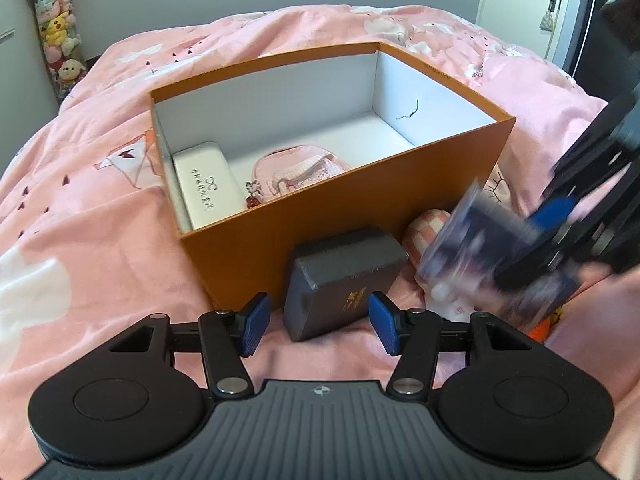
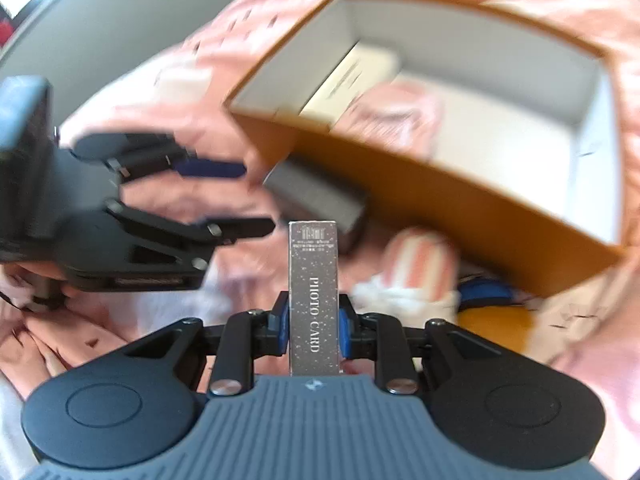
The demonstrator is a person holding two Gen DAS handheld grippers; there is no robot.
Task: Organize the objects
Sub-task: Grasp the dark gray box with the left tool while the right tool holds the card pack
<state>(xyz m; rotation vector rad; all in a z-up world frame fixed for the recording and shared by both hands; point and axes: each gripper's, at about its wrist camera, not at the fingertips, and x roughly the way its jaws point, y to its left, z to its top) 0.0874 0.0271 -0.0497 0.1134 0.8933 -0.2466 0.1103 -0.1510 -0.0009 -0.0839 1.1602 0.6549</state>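
The orange box [image 1: 352,200] stands open on the pink bed [image 1: 100,200], and everything here turns on it. The right claw [image 2: 313,330] is clamped on a slim photo-card pack [image 2: 314,296], whose long axis runs straight out along the fingers; the box opening lies ahead and to the right of it, so this hand is the one set to drop its load inside, probably next to the white glasses case [image 1: 204,184] and pink pouch [image 1: 298,172] already there. The left claw [image 1: 318,322] stands apart, empty, pitched down at the dark grey case [image 1: 344,280] lying just outside the box's near wall, between its fingers' line.
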